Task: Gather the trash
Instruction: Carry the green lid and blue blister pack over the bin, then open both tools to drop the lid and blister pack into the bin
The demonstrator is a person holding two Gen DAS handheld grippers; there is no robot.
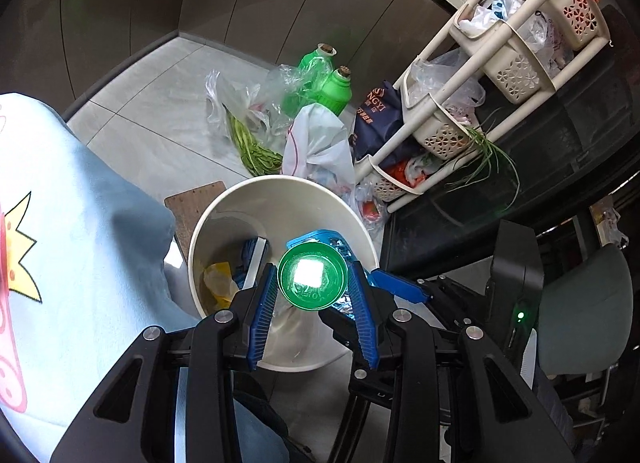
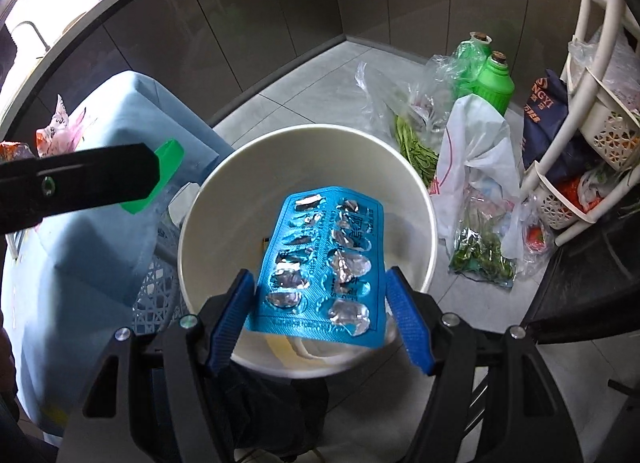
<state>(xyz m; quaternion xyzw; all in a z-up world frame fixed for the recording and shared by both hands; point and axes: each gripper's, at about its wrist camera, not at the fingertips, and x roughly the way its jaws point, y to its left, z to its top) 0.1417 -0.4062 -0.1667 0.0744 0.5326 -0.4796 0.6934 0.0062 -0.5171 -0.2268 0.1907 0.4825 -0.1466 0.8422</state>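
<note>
The left gripper point(image 1: 312, 299) is clamped on a green cup point(image 1: 311, 277), the right gripper point(image 2: 320, 311) on a blue blister pack point(image 2: 324, 267), both directly above the white bin point(image 2: 224, 191) beneath the fingers.

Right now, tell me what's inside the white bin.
In the left view the bin holds yellow wrapper and a blue-and-white item near the bottom. The green cap and blister pack, each gripped over the bin, cover the rest of its floor.
</note>
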